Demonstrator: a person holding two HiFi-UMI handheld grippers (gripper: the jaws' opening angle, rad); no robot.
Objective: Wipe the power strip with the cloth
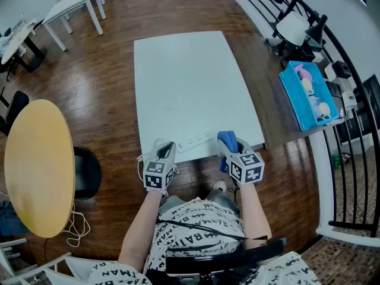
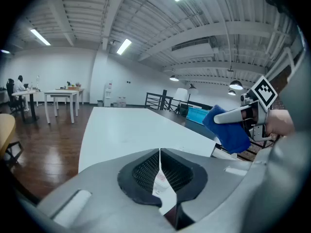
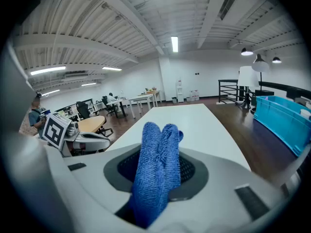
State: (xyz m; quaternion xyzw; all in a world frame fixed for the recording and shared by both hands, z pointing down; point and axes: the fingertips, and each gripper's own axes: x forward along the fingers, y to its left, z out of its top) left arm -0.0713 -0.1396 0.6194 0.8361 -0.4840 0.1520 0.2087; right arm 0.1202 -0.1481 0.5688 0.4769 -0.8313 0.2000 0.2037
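Right gripper clamped cloth; left gripper closed. Power strip lay between them, long axis crosswise, just left of cloth.

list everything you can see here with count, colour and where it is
table: 1, white, centre
power strip: 1, white, table's near edge
cloth: 1, blue, clamped in right tool
round table: 1, yellow, left
chair: 1, black, beside round table
bin: 1, blue, right
railing: 1, black, right side
left tool: 1, grey, shut, by power strip's left end
right tool: 1, grey, shut on cloth
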